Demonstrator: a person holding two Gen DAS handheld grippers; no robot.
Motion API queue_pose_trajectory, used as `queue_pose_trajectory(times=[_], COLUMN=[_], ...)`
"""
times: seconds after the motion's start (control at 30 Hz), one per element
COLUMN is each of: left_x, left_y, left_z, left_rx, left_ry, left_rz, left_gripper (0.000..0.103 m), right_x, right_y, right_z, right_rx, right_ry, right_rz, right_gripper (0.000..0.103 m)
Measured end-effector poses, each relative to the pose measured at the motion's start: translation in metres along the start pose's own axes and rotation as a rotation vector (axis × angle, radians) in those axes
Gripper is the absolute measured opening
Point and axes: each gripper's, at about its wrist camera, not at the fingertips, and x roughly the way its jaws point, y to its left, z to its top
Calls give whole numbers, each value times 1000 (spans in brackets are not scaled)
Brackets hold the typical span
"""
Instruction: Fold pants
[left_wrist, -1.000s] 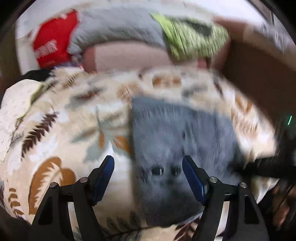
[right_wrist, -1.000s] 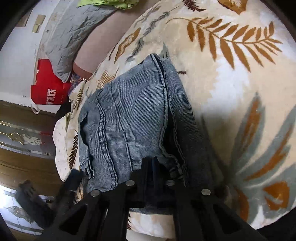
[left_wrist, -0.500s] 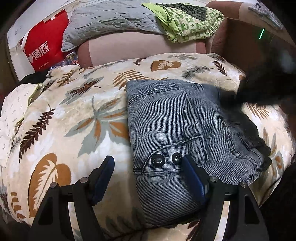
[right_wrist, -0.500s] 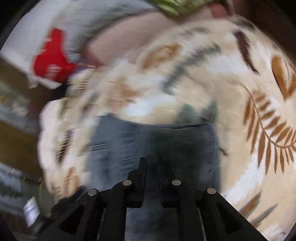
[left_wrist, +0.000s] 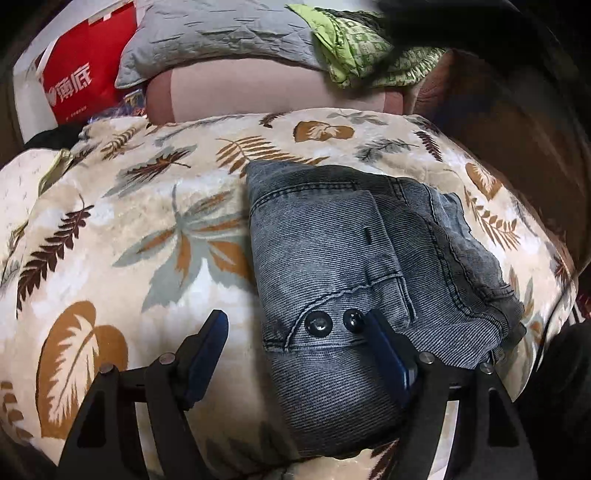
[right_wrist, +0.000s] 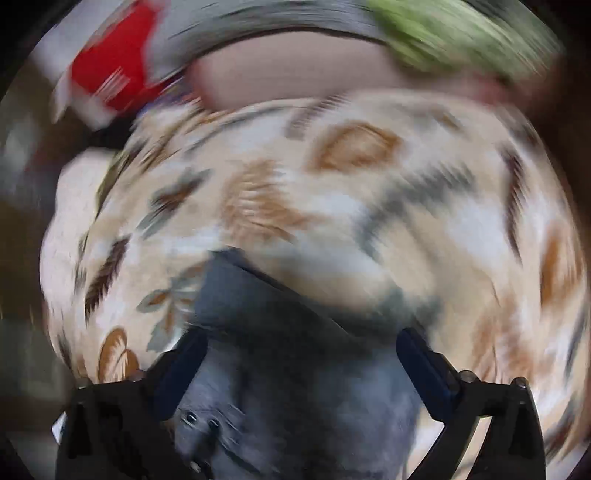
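Left gripper (left_wrist: 295, 332): black plastic linkage arms, angular and ribbed, silver round pins at the joints, flat dark-blue pads on the inner faces of the fingers (left_wrist: 207, 350). Right gripper (right_wrist: 301, 354): same build, black frame, blue-faced fingers (right_wrist: 424, 363), silver pins; view motion-blurred, finer detail unreadable.

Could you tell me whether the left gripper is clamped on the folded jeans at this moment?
No, the left gripper has its jaws spread wide, one over the leaf-print blanket and one over the jeans, gripping nothing.
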Motion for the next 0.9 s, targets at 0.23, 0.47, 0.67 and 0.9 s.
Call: queue_pose_trajectory(times=[0.23, 0.47, 0.67, 0.9], left_x=[2, 5, 5, 4], left_y=[5, 9, 9, 11], left_z=[0, 1, 1, -2], left_rx=[-12, -22, -21, -41], left_ry=[1, 4, -1, -18], left_rz=[-27, -49, -48, -54], left_gripper=[77, 77, 77, 78], right_x=[92, 140, 129, 61], right_y=[91, 88, 58, 15], right_z=[67, 55, 54, 35], right_rx=[-252, -229, -81, 87], right_ry=[294, 473, 349, 78], right_rz=[-50, -74, -43, -74], right_gripper=[101, 15, 14, 24])
